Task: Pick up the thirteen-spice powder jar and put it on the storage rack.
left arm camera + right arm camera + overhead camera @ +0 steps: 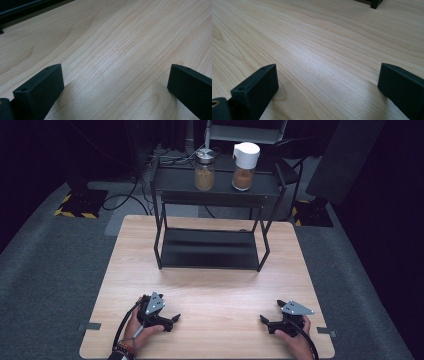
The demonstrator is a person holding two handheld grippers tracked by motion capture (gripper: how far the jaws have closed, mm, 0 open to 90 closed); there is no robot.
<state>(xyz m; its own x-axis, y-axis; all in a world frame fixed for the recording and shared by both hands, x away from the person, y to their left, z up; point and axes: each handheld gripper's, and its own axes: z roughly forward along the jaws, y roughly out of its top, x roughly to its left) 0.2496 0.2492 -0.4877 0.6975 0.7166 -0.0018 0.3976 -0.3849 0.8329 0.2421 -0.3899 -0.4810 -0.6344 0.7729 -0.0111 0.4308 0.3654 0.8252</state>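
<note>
Both pairs of black jaws stand spread wide, nothing between them but bare wood. Seen from the high view, the left gripper rests low on the near left part of the light wooden table, held by a hand with a banded wrist, its jaws pointing toward the table's middle. Its grey three-cornered plate sits on top and a black cable trails back along the forearm. The right gripper lies on the near right part of the table, held in the other hand, jaws also pointing inward, well apart from the left one.

Farther back on the table stands a black two-level metal rack. Its lower shelf is bare. On its top shelf stand two glass jars of brown powder, well apart from both grippers: a jar with a silver metal lid on the left and, near it on the right, a jar with a tall white cap.

From the left gripper view, the rack's dark edge shows at the far upper left beyond the wood grain; from the right gripper view, one black rack foot shows at the top.
</note>
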